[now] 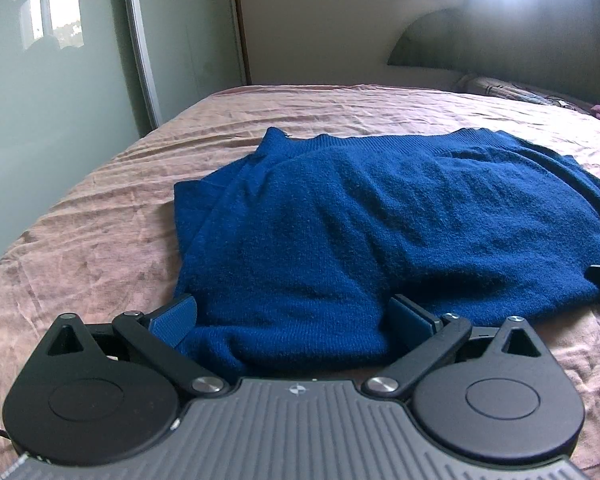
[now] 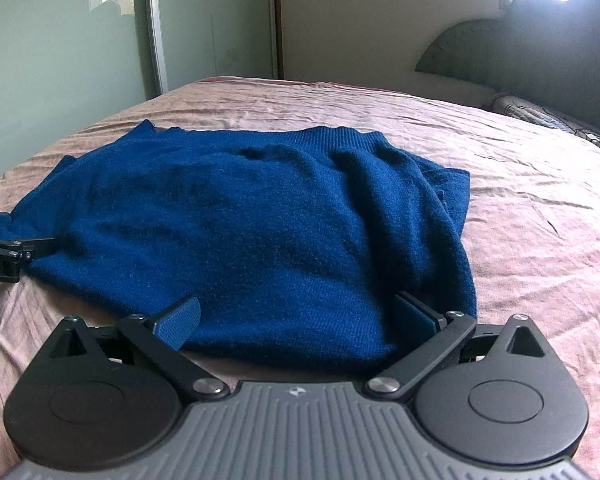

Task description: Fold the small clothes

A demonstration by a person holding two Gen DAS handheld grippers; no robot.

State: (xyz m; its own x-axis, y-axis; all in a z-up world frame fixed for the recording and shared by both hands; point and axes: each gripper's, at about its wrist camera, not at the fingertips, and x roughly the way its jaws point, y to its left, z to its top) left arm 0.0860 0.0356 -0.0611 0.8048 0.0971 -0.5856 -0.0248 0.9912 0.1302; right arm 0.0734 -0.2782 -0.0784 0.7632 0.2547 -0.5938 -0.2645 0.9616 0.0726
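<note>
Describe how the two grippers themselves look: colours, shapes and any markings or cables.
The left gripper and the right gripper look the same: a grey ribbed body with a small round emblem, two black round discs, black linkage bars with silver pins, and blue textured finger pads. A thin black cable shows at the left gripper's left edge. In the right wrist view the left gripper's side bears white lettering ending in "bot.AI".

The blue sweater [image 1: 380,220] runs past the frame's right edge.
</note>
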